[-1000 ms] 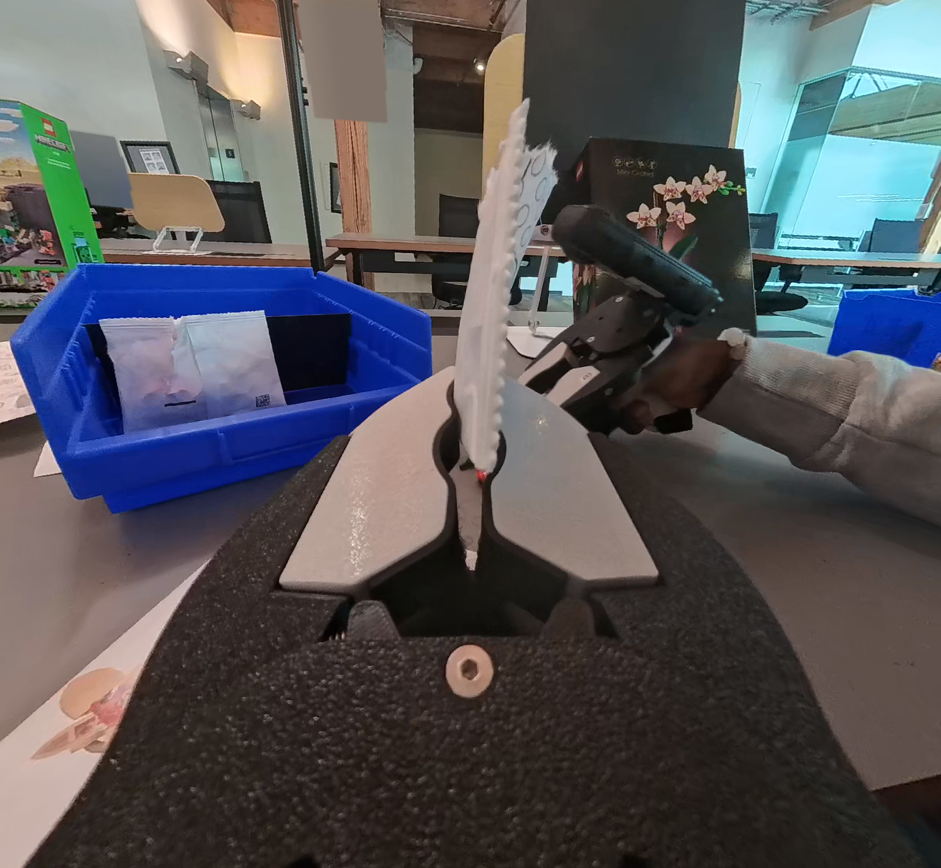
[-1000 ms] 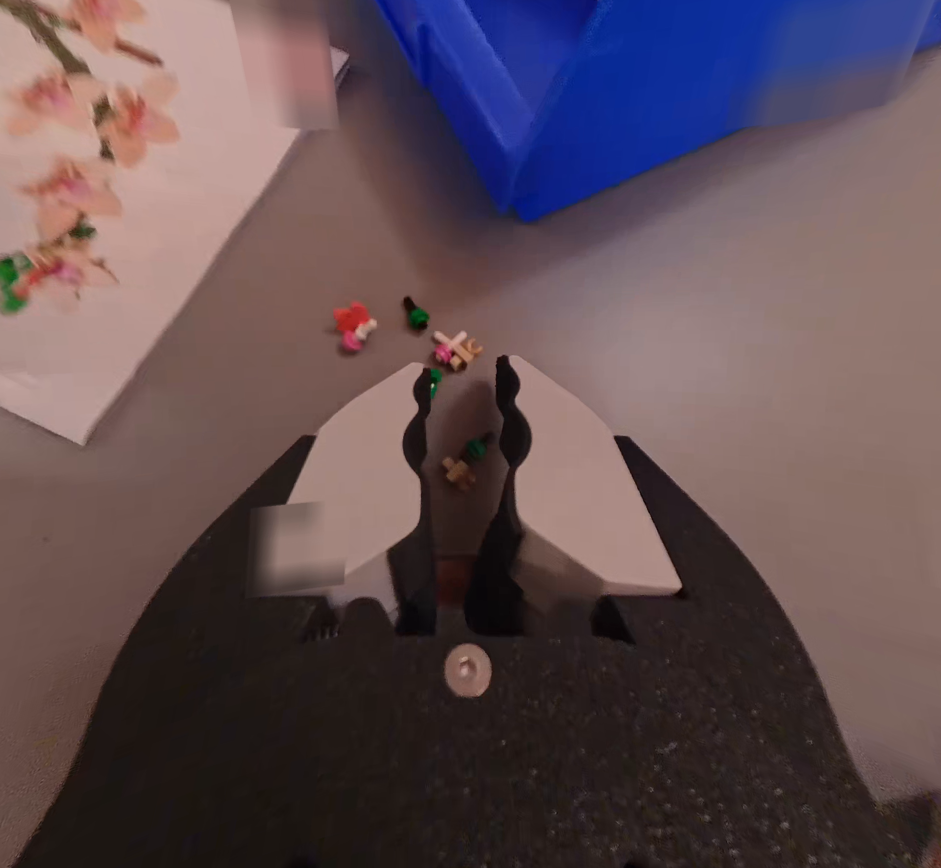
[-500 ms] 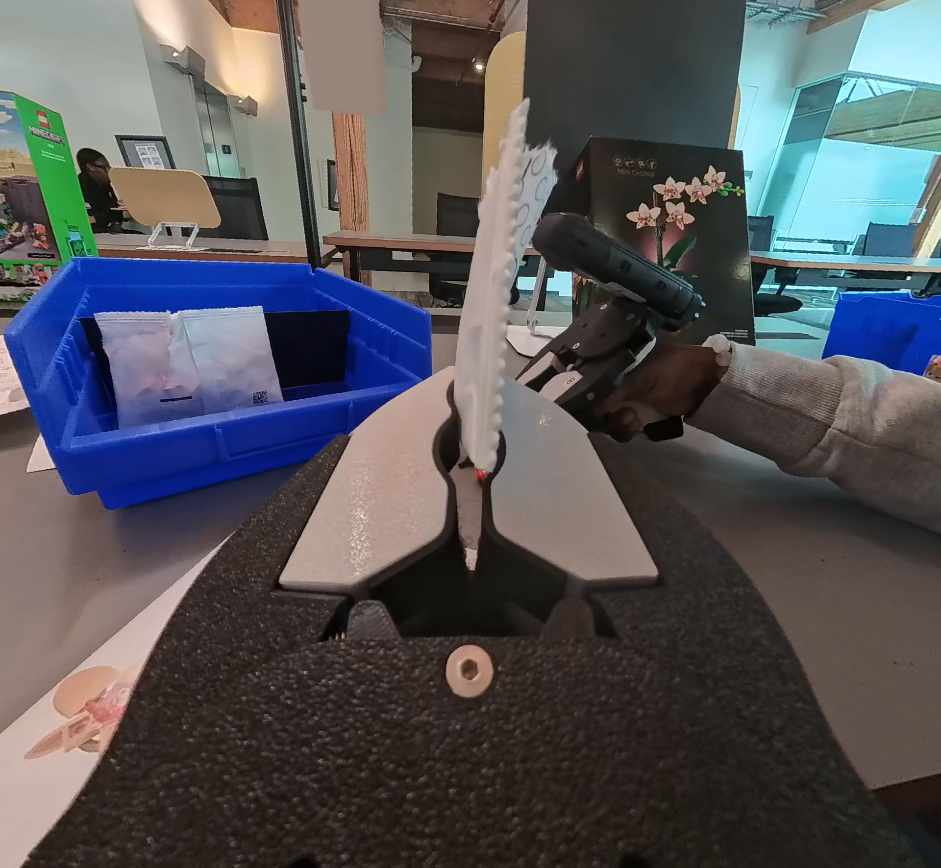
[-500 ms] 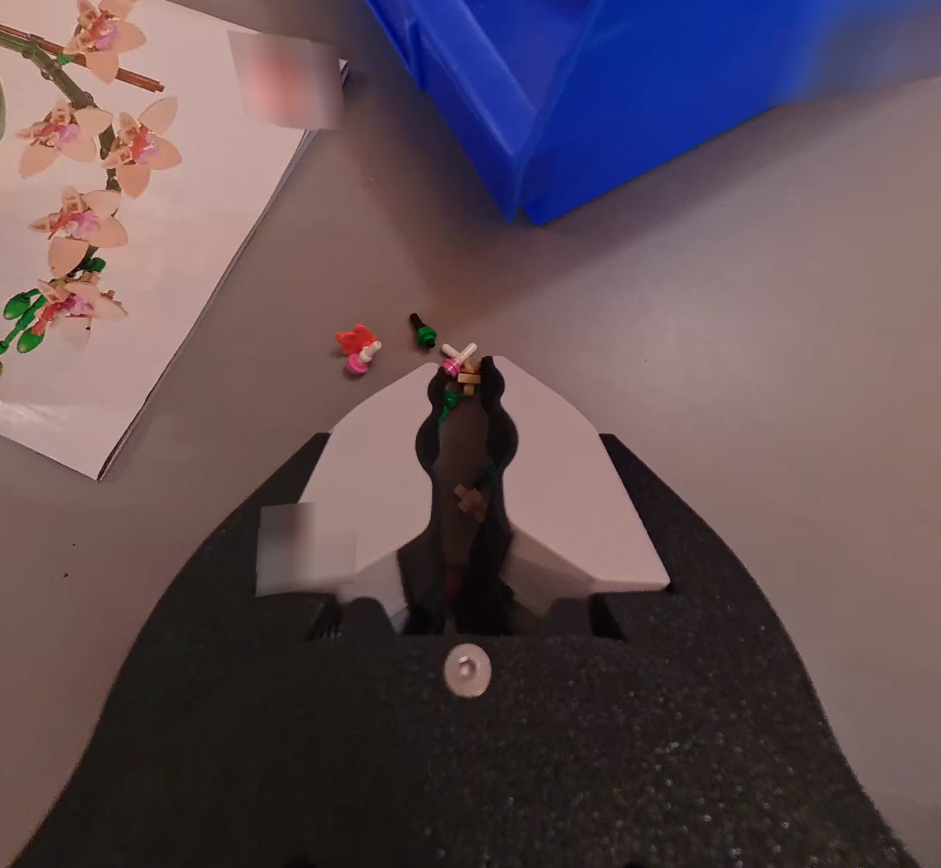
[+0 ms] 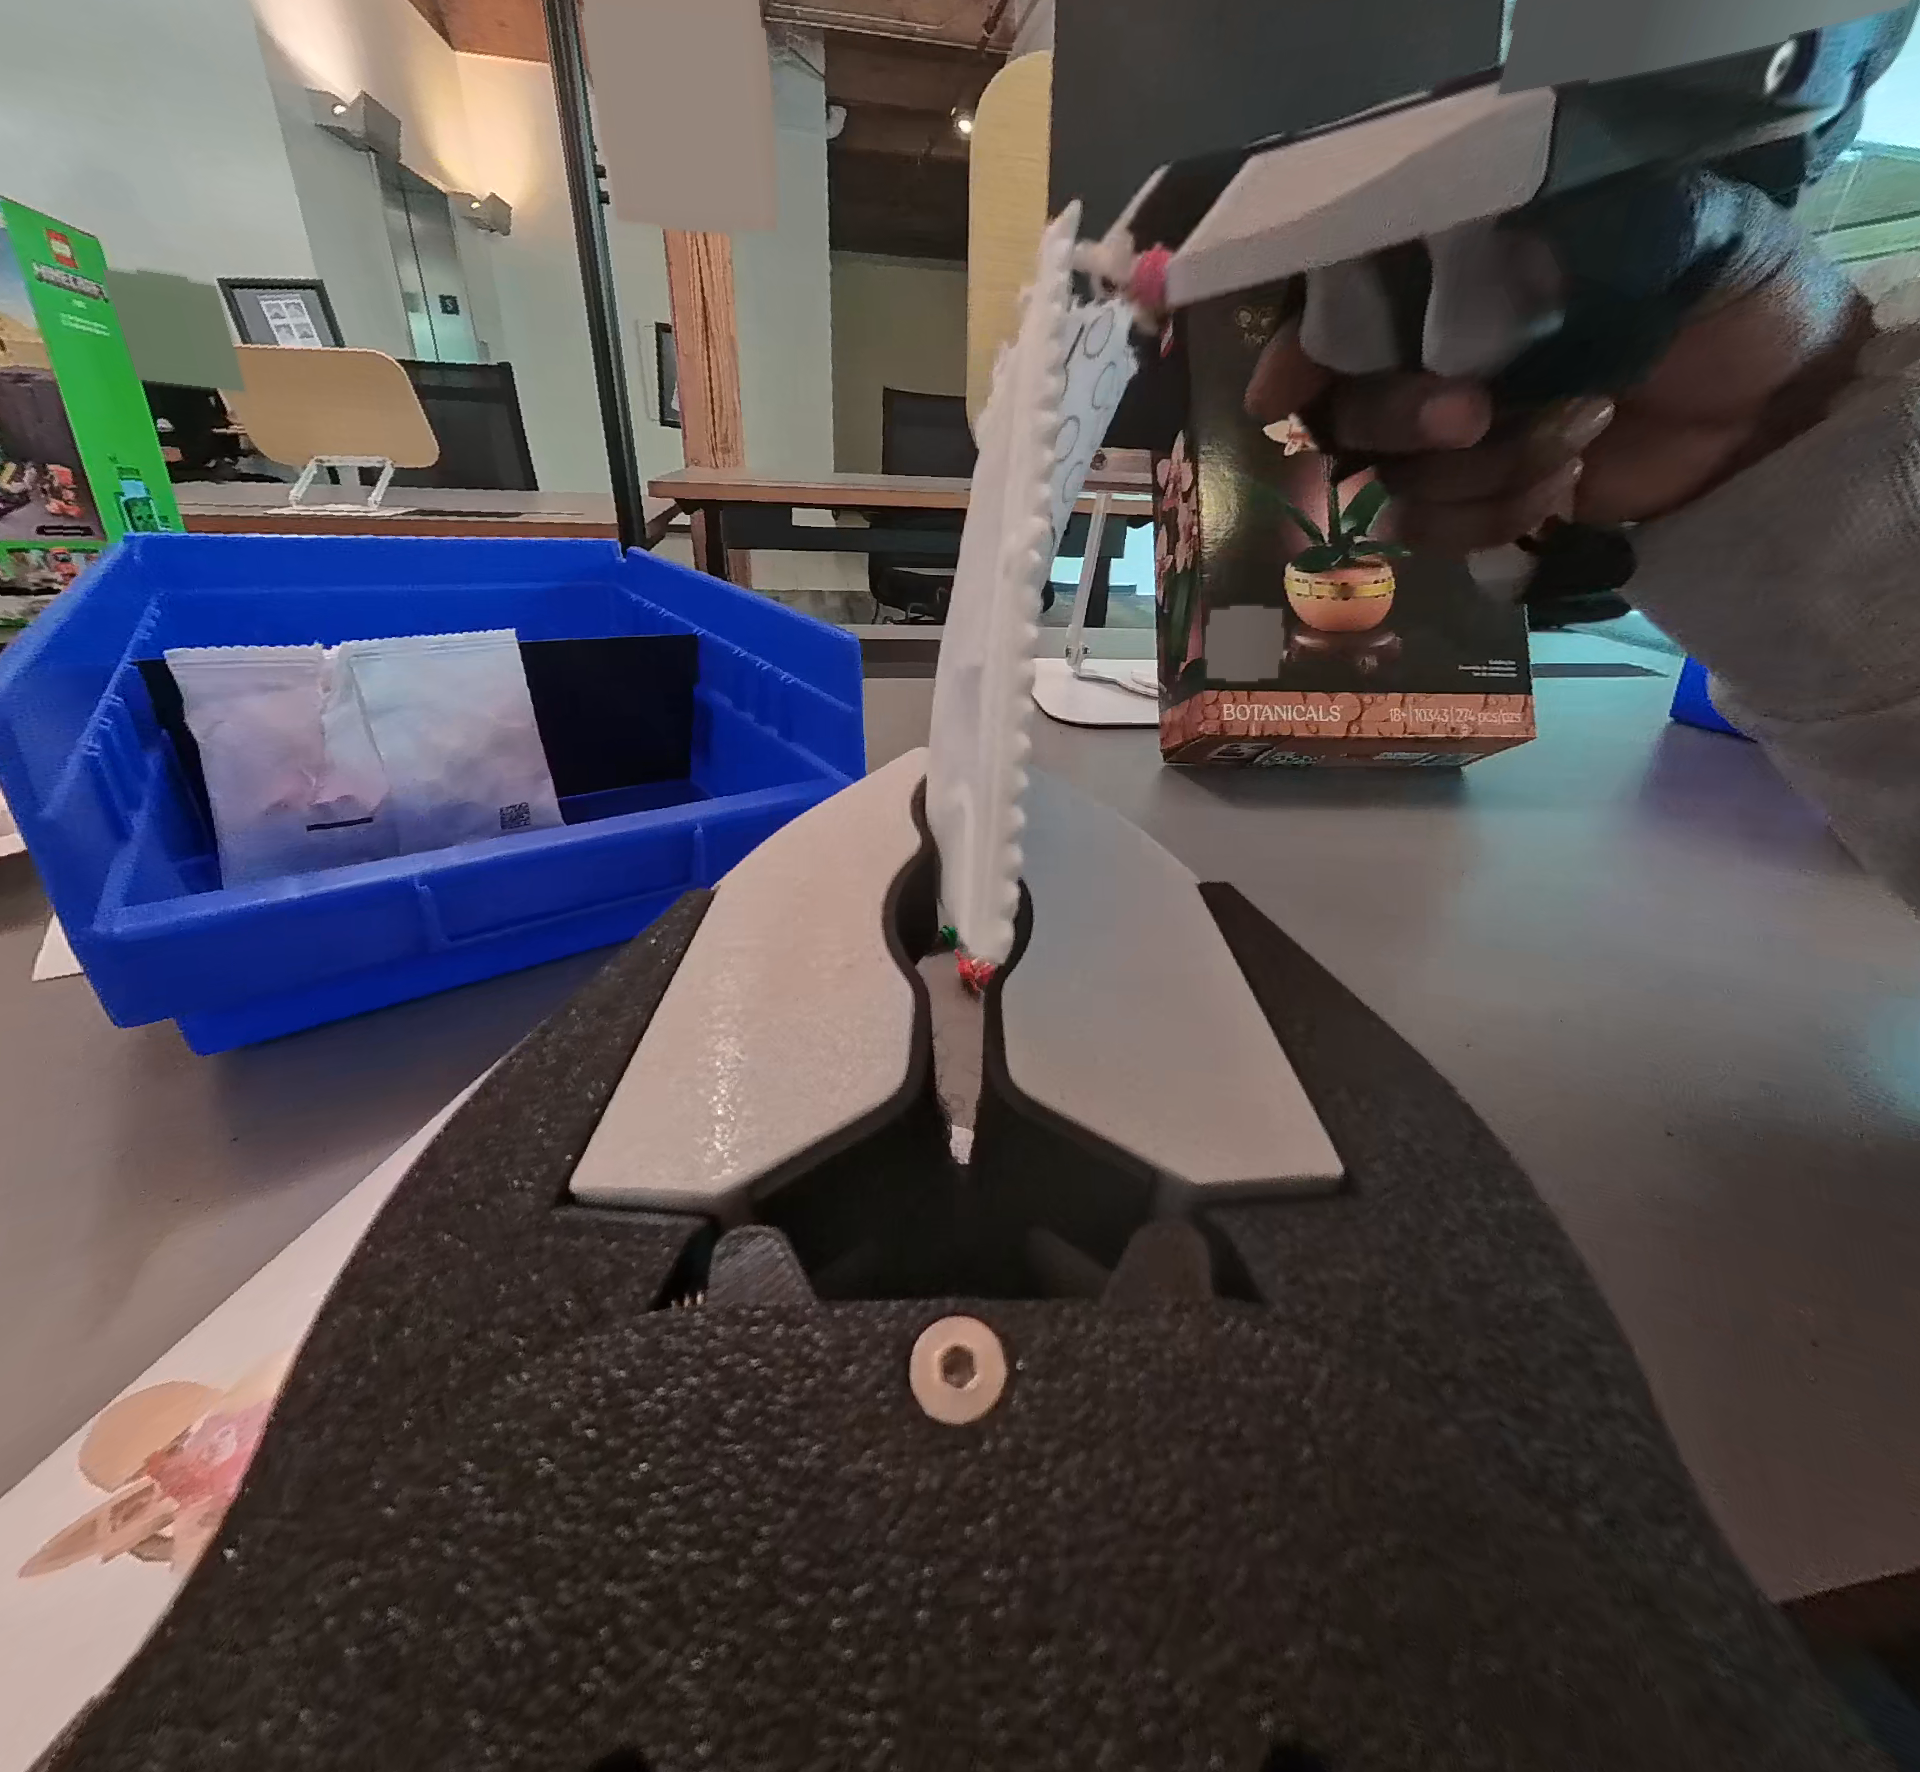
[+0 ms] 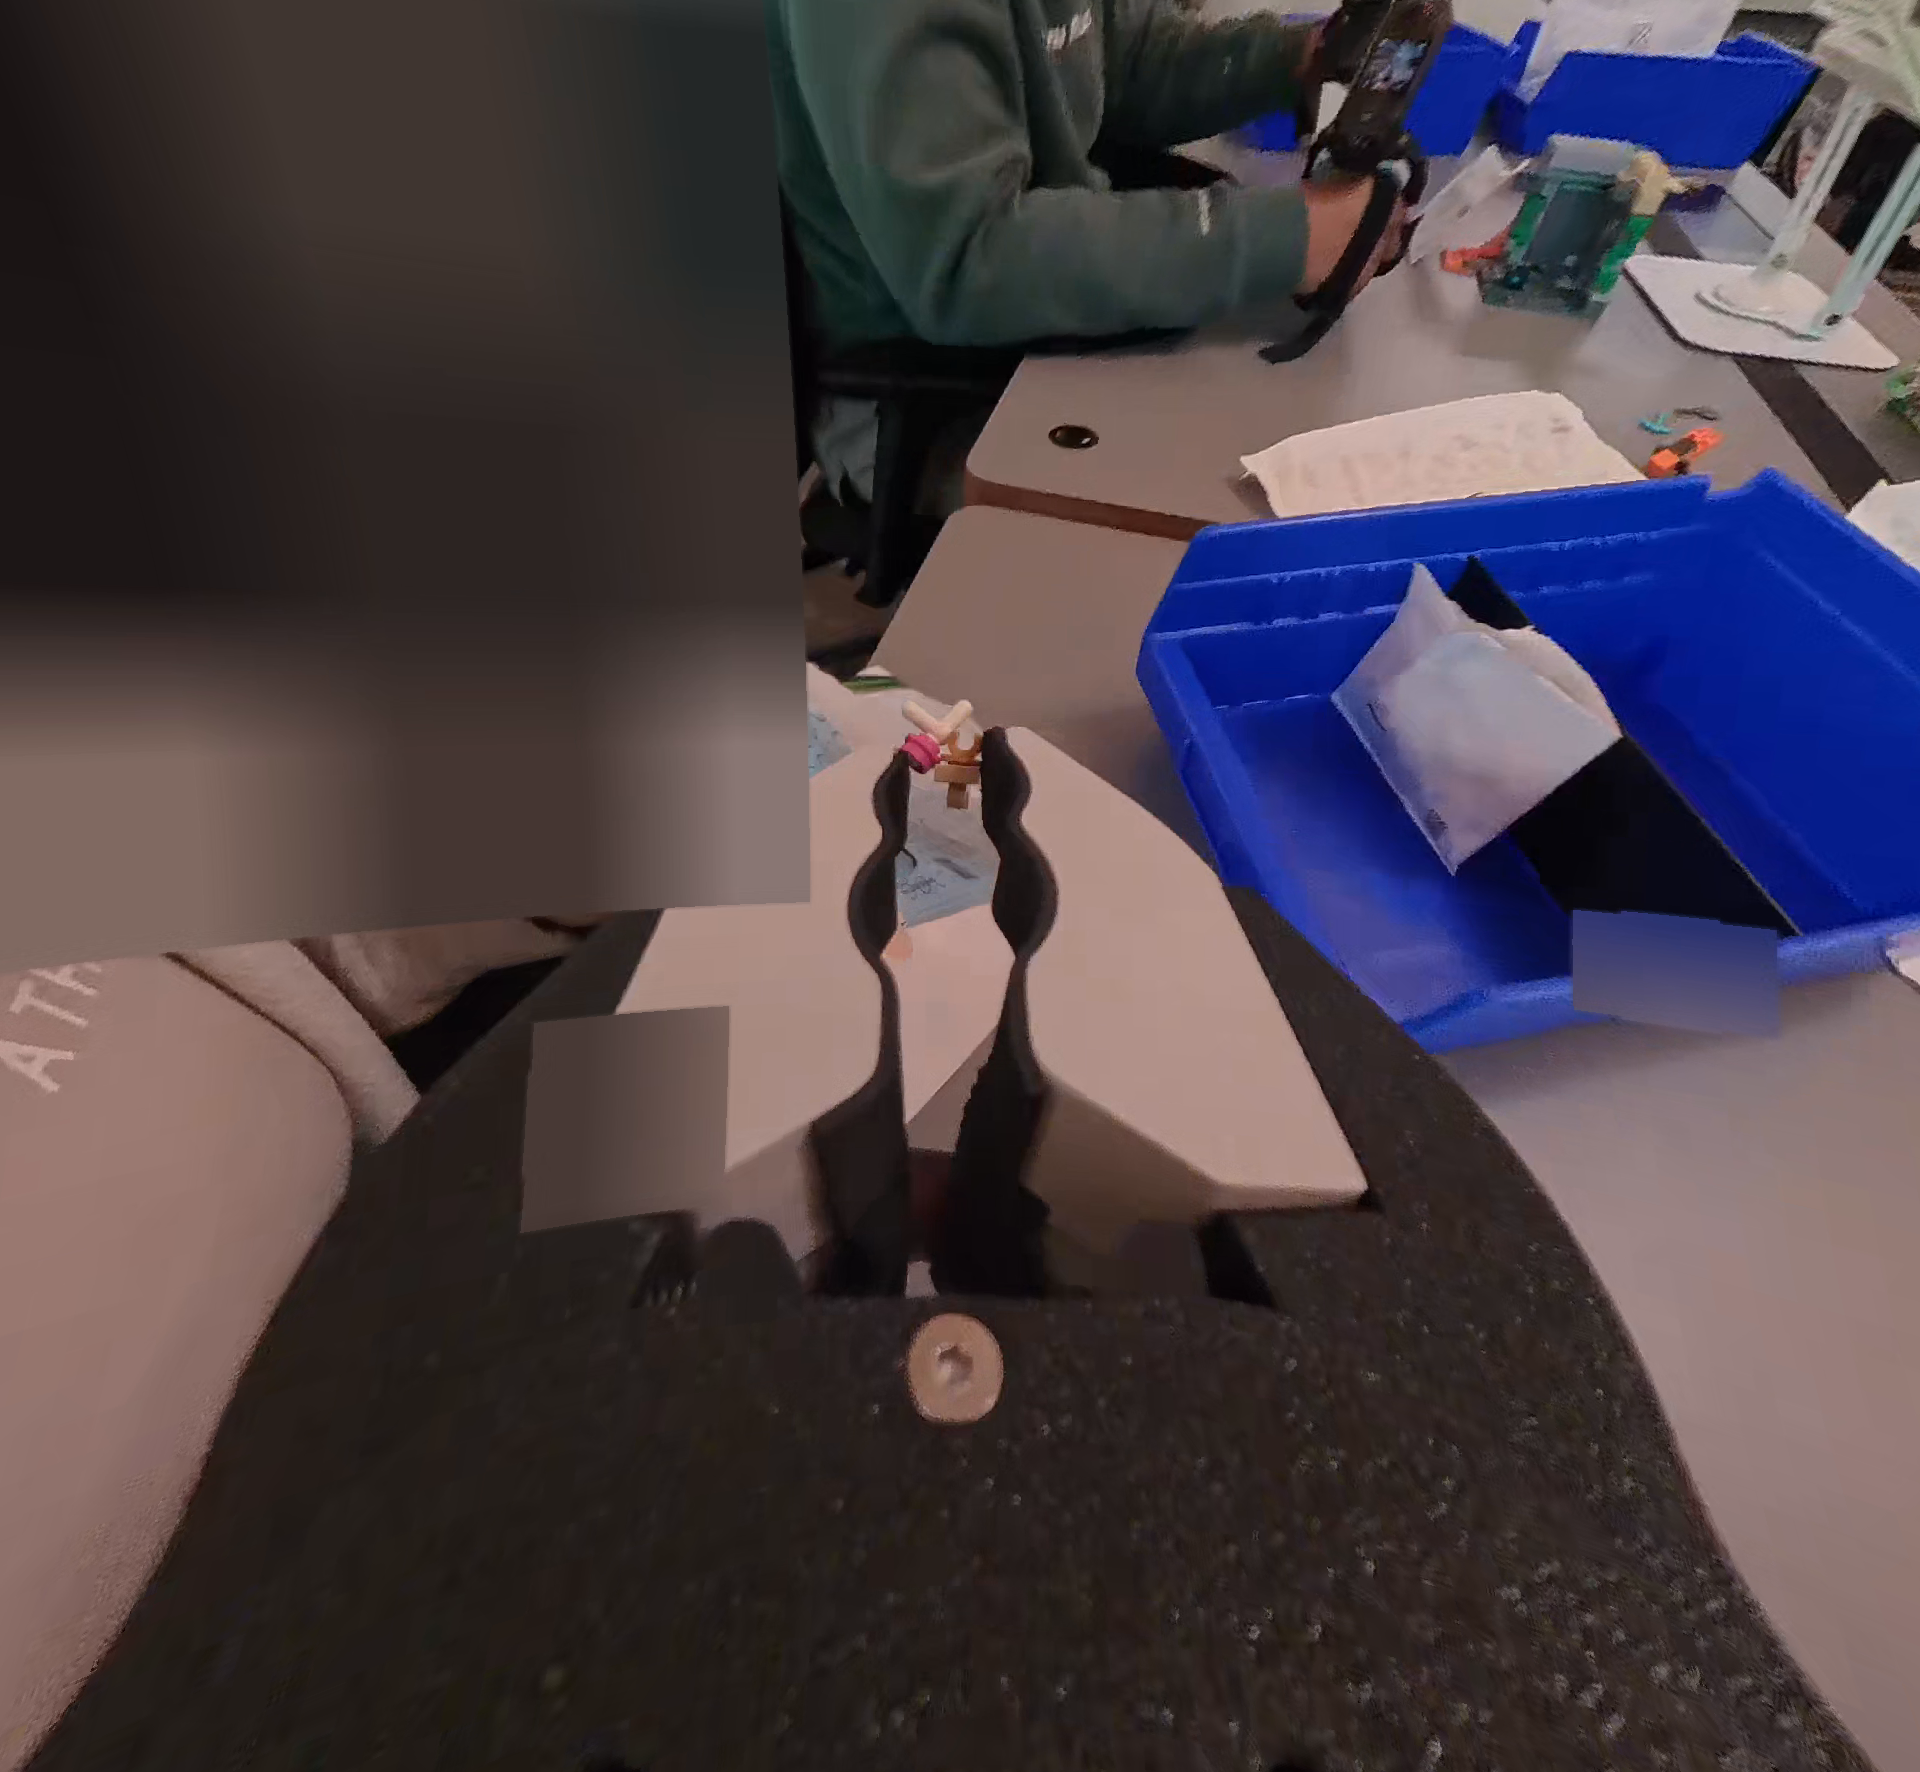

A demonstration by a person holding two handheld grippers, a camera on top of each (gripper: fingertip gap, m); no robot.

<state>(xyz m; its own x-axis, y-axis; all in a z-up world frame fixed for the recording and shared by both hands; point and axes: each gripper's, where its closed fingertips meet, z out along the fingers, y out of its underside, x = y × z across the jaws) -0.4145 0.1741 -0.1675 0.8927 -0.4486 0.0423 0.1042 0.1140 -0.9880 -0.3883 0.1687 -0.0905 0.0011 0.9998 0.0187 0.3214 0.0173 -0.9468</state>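
Observation:
My left gripper (image 5: 961, 875) is shut on a white paper bag (image 5: 1003, 621) with a serrated edge and holds it upright, open end up. Small red and green pieces (image 5: 971, 966) sit at its lower end between the jaws. My right gripper (image 6: 945, 761) is shut on a small tan, pink and white brick piece (image 6: 948, 748), lifted off the table. In the left wrist view the right gripper (image 5: 1153, 283) is at the bag's top edge, with the pink piece (image 5: 1148, 276) at its tips.
A blue bin (image 5: 312, 953) with two white bags (image 5: 353, 746) stands at the left; it also shows in the right wrist view (image 6: 1299, 870). A dark flower-printed box (image 5: 1351, 642) stands behind. A booklet (image 5: 125, 1473) lies at lower left. Another person (image 6: 987, 164) works at a far table. About 9 cm separates my left fingertips from my right.
My right gripper closed on the small brick piece on the table, lifted it and carried it up to the top of the bag. The left gripper and bag stayed still.

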